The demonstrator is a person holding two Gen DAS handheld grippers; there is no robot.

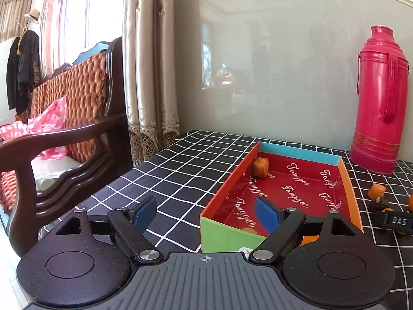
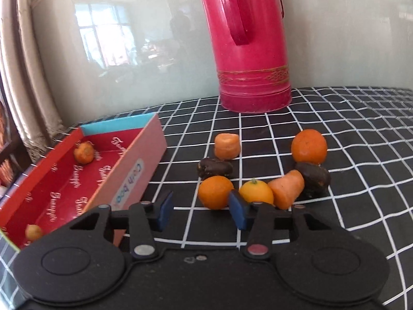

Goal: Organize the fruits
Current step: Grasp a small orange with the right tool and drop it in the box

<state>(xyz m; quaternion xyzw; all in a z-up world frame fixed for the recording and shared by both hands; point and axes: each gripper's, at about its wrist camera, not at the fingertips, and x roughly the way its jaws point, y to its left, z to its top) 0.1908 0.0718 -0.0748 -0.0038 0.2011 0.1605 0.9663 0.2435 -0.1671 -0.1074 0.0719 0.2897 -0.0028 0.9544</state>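
A shallow cardboard box with a red inside stands on the checked tablecloth; it also shows in the right wrist view. It holds an orange fruit piece at its far end and a small one near the front. My left gripper is open and empty at the box's near left corner, its right finger over the box. My right gripper is open and empty just before a cluster of fruit: an orange fruit, a yellow one, a carrot piece, dark fruits and a round orange.
A tall red thermos stands at the back against the glossy wall, behind the fruit. A wooden chair with a woven cushion stands left of the table's edge. Curtains hang behind it.
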